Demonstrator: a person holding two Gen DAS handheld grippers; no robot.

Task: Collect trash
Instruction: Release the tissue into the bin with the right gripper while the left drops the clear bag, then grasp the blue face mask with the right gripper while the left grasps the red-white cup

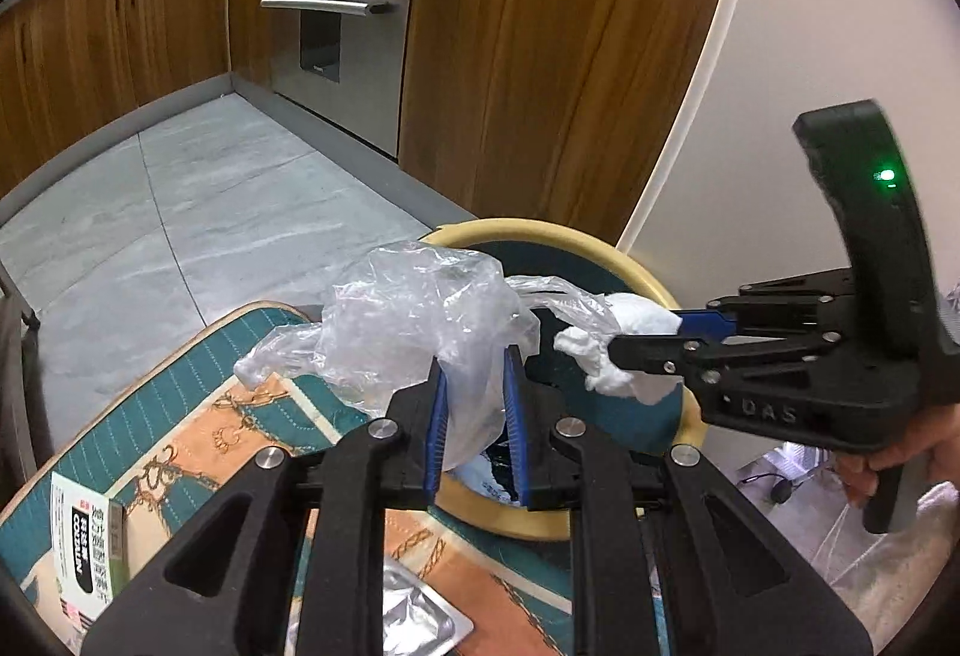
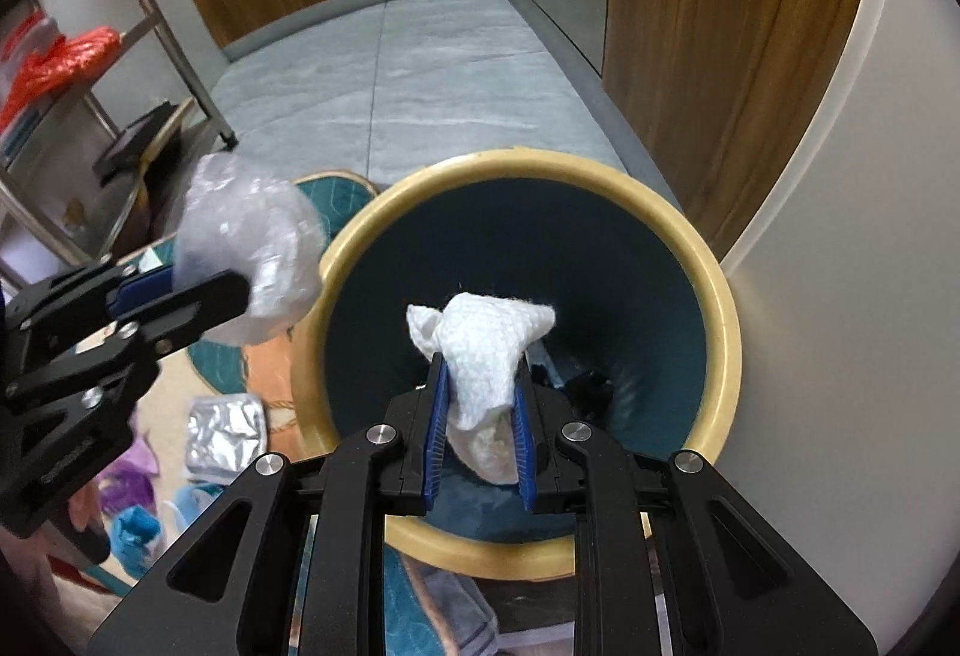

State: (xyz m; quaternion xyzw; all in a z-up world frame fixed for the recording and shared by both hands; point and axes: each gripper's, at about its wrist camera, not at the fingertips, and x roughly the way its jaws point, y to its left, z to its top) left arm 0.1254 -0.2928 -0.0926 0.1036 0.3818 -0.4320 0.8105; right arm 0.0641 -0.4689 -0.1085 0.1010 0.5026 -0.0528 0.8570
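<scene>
My left gripper point(image 1: 474, 362) is shut on a crumpled clear plastic bag point(image 1: 414, 314) and holds it at the left rim of the trash bin point(image 1: 606, 242). My right gripper point(image 2: 480, 362) is shut on a white paper tissue point(image 2: 480, 350) and holds it over the bin's dark open mouth. The bin point(image 2: 720, 296) is round, with a cream rim and dark teal inside. The right gripper shows in the left wrist view point(image 1: 618, 350) with the tissue point(image 1: 630, 350). The left gripper shows in the right wrist view point(image 2: 240, 290) with the bag point(image 2: 252, 248).
A patterned teal and orange tablecloth point(image 1: 198, 416) carries a printed box point(image 1: 84, 542), a silver foil packet point(image 2: 225, 434) and purple and blue wrappers point(image 2: 132, 512). A metal rack point(image 2: 150, 8) stands left. Wooden cabinets point(image 1: 540, 56) and a white wall point(image 1: 840, 26) stand beyond the bin.
</scene>
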